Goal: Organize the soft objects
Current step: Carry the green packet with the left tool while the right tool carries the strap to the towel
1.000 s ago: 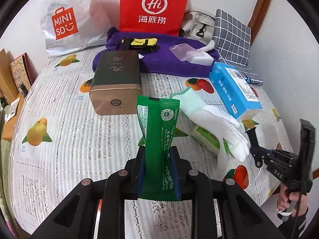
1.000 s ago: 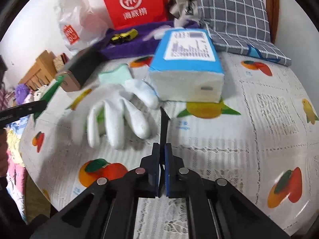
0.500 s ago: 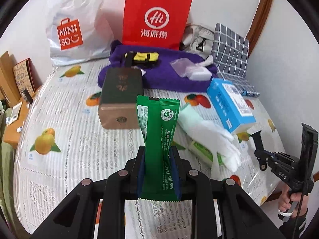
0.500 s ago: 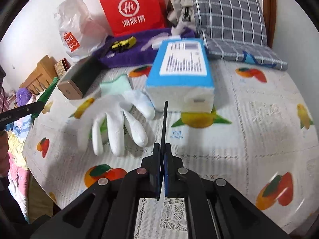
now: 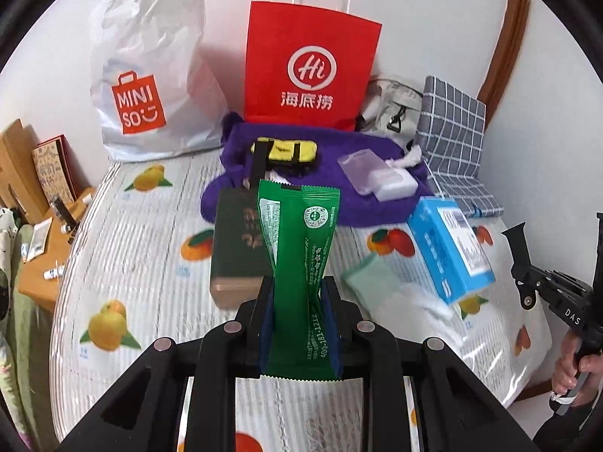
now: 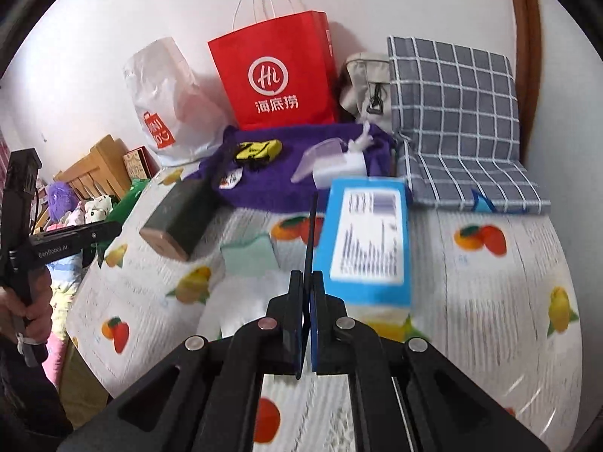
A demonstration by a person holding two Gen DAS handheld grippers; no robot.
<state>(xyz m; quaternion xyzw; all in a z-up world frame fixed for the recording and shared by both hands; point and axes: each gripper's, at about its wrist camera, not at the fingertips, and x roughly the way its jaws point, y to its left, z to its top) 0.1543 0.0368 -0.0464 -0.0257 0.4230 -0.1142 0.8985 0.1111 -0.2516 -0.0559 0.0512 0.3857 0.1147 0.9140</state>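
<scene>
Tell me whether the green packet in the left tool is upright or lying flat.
Upright: the green packet stands on end, pinched low by the left tool.

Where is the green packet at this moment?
In the left wrist view the green packet stands upright, clamped in the left gripper, in front of the dark box.

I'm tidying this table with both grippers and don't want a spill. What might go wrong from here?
The green sachet is pinched only near its lower end by the left gripper, so it may flop or slip. Carrying it forward, it could catch the dark tin or blue tissue pack.
</scene>
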